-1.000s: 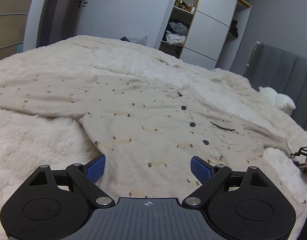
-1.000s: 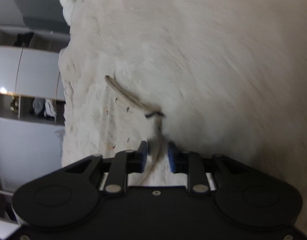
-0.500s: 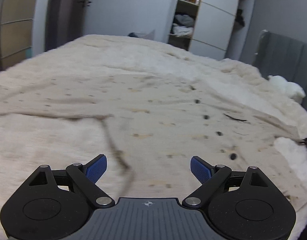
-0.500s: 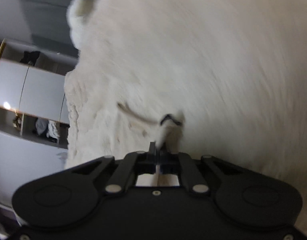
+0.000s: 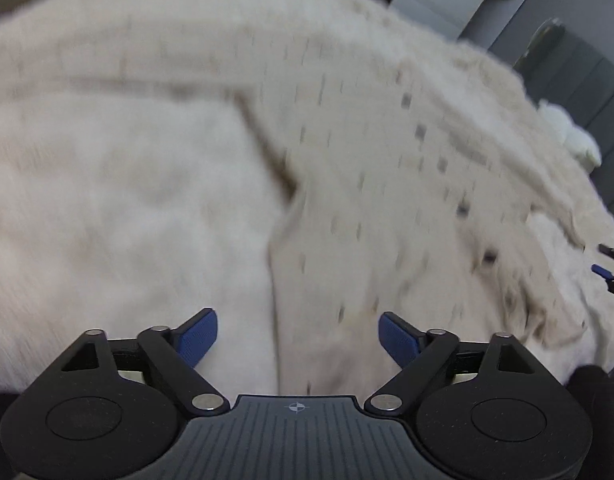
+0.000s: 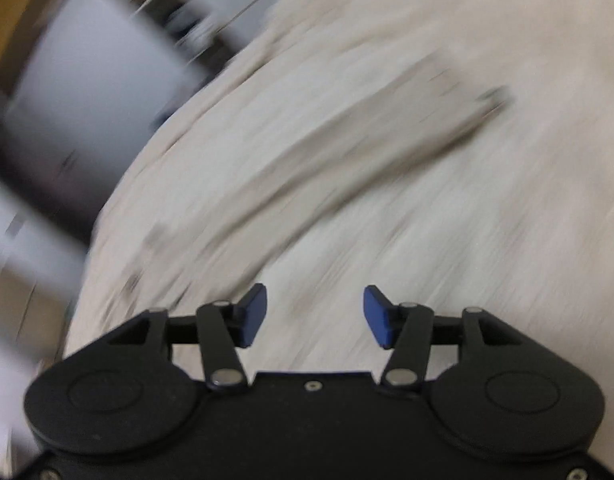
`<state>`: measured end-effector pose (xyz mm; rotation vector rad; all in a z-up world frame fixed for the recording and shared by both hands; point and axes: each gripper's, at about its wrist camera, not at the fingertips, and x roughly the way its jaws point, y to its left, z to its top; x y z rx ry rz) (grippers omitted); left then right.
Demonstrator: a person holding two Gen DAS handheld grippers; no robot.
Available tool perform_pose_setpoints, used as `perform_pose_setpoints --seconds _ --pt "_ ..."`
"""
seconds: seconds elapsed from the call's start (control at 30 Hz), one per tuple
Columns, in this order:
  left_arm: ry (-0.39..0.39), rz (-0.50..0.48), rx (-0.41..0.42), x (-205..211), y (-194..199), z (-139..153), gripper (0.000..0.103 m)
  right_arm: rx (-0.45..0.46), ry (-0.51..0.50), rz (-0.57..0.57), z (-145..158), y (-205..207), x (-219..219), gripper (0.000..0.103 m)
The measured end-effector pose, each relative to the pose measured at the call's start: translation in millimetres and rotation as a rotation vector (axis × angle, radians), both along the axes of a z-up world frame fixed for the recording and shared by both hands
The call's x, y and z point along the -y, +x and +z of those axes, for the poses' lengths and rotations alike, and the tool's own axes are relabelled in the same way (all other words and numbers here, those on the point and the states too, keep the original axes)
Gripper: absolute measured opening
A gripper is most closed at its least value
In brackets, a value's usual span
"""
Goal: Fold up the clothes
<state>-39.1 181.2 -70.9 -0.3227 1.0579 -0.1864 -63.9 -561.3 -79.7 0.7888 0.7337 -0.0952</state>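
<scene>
No readable text, label or number shows in either blurred view.

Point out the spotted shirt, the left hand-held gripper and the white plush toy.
spotted shirt [image 5: 387, 184], left wrist view, front panel.
left hand-held gripper [image 5: 297, 338], left wrist view, between fingertips.
white plush toy [image 5: 571, 136], left wrist view, body.

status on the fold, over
Left hand-held gripper closing, side edge of shirt between its pads, ungripped. Right hand-held gripper opening, empty. Nothing in the way.
</scene>
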Motion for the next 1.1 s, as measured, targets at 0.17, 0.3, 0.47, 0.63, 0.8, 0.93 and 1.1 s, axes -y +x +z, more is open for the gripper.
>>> perform_pose_setpoints --seconds 0.17,0.3,0.47,0.63,0.8,0.93,1.1 --pt "-0.1 0.008 -0.029 -2 -6 -21 0.067 -0.081 0.053 0.17 -28 -39 -70 0.058" --pt "-0.168 0.01 -0.052 -10 -4 -27 0.066 -0.141 0.2 0.172 -66 -47 -93 0.049" --pt "-0.23 -0.002 -0.035 -18 -4 -17 0.0 -0.159 0.244 0.143 -69 -56 -107 0.005" --pt "-0.31 0.052 0.058 -75 -12 31 0.0 -0.047 0.215 0.113 -23 -91 -107 0.002" --pt "-0.235 0.035 0.008 -109 -4 47 0.0 -0.043 0.105 0.076 8 -104 -101 0.002" --pt "-0.024 -0.057 -0.067 -82 1 18 0.003 -0.138 -0.034 0.076 -5 -97 -112 0.005" --pt "0.167 -0.101 0.065 -56 -16 30 0.039 -0.279 -0.47 0.194 -9 -84 -152 0.021"
